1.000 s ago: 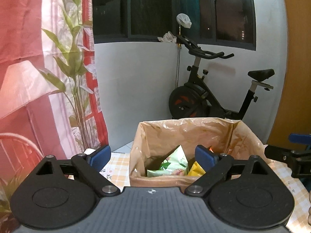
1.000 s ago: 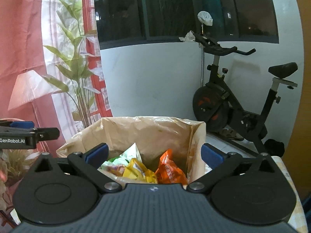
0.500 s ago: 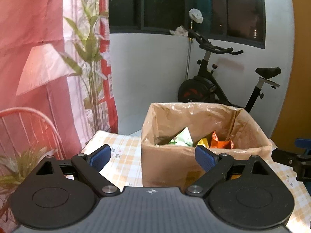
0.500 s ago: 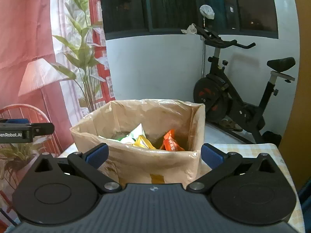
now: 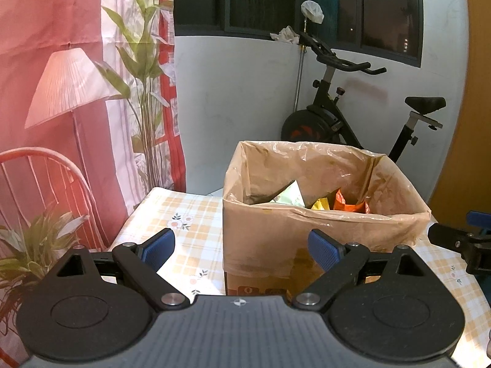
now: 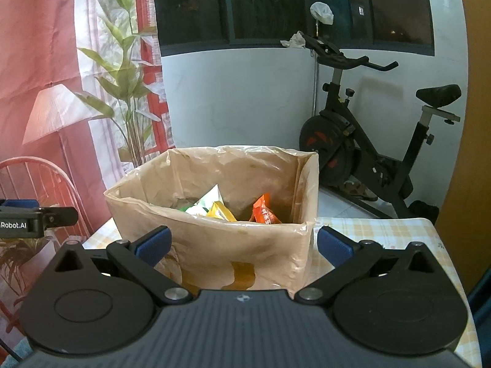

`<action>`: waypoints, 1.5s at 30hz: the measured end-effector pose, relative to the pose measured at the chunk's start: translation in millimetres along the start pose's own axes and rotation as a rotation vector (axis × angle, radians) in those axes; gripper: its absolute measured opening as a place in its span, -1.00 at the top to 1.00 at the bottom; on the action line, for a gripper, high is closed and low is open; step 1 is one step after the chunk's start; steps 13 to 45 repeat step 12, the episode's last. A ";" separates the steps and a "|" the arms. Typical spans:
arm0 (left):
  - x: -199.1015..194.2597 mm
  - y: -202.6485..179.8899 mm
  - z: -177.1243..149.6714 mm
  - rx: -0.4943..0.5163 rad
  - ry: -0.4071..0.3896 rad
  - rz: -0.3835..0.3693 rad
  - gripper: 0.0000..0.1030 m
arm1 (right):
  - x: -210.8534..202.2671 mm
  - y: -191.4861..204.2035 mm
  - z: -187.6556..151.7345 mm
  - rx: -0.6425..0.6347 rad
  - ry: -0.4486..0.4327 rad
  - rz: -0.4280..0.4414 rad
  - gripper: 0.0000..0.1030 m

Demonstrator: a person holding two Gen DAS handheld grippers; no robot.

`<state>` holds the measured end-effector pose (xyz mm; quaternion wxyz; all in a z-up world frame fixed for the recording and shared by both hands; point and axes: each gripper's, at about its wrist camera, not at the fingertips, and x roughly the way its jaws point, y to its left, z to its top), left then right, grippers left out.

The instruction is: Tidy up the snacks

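Both grippers, left gripper (image 5: 242,245) and right gripper (image 6: 242,243), hang spread wide and empty near the lined box (image 6: 233,245), since the snack packets (image 6: 236,210) already sit inside.

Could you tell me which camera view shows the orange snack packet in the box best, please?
The right wrist view: the orange snack packet shows its printed face above the box rim. The left wrist view shows only its top edge.
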<state>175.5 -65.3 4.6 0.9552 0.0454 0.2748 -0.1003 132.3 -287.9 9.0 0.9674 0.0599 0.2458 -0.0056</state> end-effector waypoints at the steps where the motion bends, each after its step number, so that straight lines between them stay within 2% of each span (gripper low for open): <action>1: 0.0 0.1 -0.1 -0.001 0.000 0.000 -0.84 | 0.4 0.1 0.1 0.000 0.001 0.001 -1.00; 45: 0.9 0.0 -0.8 -0.014 0.004 0.006 -0.84 | 1.3 2.5 -0.6 -0.002 0.006 0.008 -1.00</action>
